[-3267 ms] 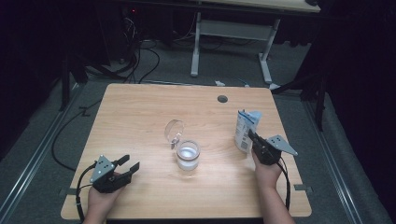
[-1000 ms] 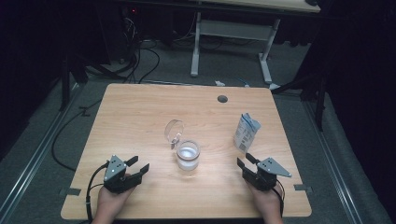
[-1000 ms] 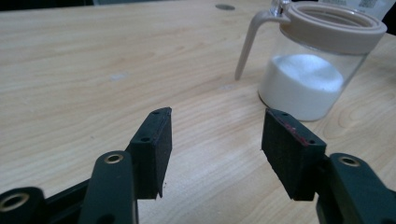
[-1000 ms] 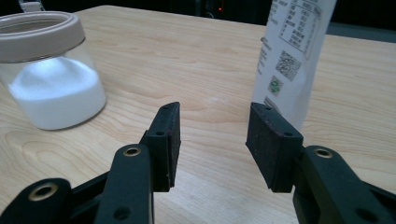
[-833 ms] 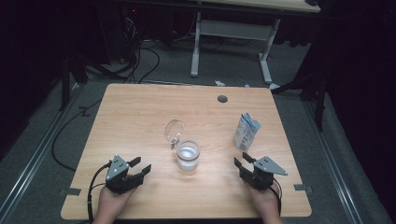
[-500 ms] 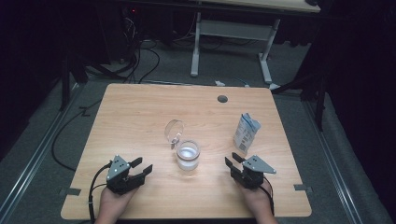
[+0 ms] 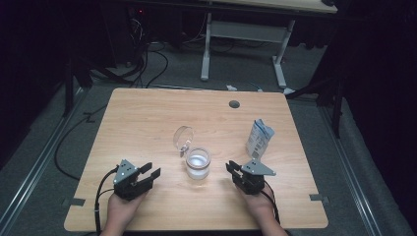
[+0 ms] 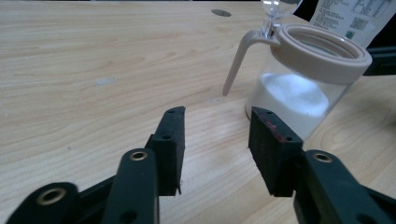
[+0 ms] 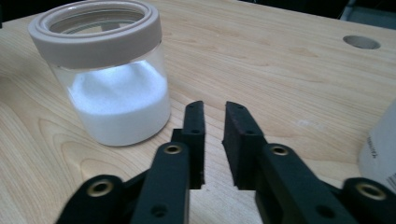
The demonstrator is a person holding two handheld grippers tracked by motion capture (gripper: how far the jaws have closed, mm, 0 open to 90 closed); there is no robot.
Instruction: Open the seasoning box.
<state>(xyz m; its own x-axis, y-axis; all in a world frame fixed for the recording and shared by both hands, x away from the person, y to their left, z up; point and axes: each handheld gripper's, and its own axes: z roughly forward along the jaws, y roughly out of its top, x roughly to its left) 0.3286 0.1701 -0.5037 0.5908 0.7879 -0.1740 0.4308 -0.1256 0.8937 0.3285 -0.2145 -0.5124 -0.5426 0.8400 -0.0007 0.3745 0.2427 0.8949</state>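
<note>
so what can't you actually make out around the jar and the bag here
- Bag, left gripper view: top edge cuts it off; print unreadable.
- Bag, right gripper view: right edge leaves a sliver.
- Jar lid, left gripper view: cropped by the top edge.
- White powder, high view: too small to identify.

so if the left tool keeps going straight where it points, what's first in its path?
Probably the jar of white powder. In the left gripper view it sits just right of the line between the left tool's jaws, so the right jaw would likely clip it first. Depth is unclear; it might narrowly pass.
</note>
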